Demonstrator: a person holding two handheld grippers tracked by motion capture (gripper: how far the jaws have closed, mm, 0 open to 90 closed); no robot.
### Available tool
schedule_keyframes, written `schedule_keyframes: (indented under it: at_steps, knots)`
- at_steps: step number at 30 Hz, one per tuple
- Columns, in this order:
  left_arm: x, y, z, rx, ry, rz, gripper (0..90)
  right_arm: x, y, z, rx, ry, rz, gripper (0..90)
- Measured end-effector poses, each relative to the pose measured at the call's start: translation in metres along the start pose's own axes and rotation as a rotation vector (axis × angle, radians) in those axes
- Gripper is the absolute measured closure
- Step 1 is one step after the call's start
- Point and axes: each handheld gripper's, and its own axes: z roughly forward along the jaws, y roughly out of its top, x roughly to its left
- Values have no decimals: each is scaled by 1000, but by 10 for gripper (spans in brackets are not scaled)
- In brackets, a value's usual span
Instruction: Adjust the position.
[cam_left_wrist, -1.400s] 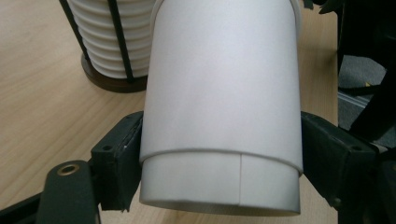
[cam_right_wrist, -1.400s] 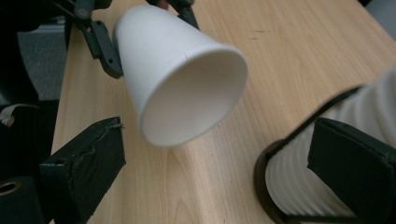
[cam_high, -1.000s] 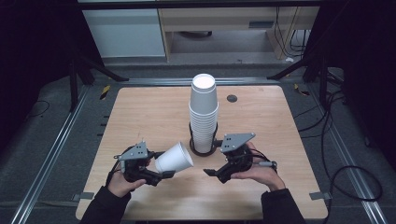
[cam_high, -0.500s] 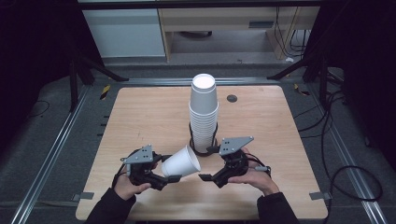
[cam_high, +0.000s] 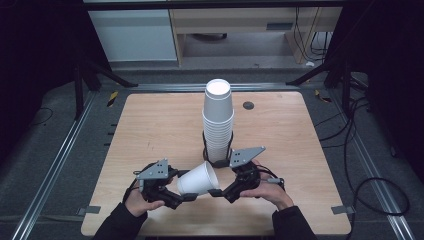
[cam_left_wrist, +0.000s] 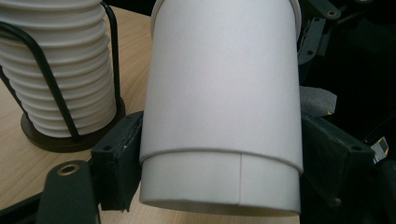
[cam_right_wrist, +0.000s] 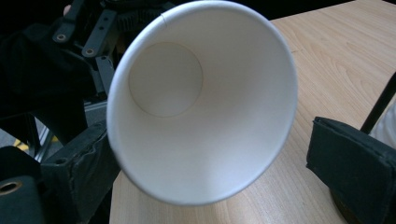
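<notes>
The left gripper (cam_high: 186, 196) clamps the cup (cam_high: 198, 179) near its base; the right gripper view shows its empty inside. The right gripper (cam_high: 216, 192) gapes at the rim, 3 o'clock of it.

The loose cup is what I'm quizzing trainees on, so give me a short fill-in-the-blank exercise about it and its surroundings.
1. The left gripper is shut on the cup near its ____ end.
2. The cup's open mouth faces the ____ gripper.
3. The stack of cups stands in a black wire ____.
4. The inside of the cup is ____.

Missing words: base; right; holder; empty
</notes>
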Motion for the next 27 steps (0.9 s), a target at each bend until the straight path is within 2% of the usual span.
schedule_keyframes:
  at_steps: [17, 20, 23, 27]
  knots:
    - [-5, 0, 6, 20, -49, 23, 212, 2, -2, 14, 7, 101, -2, 51]
    - [-5, 0, 6, 27, -49, 23, 212, 2, -4, 16, 12, 111, -5, 59]
    - [-4, -1, 6, 32, -50, 21, 211, 0, -6, 17, 12, 130, 14, 70]
    - [-4, -1, 6, 32, -49, 21, 207, -1, -6, 16, 13, 132, 14, 75]
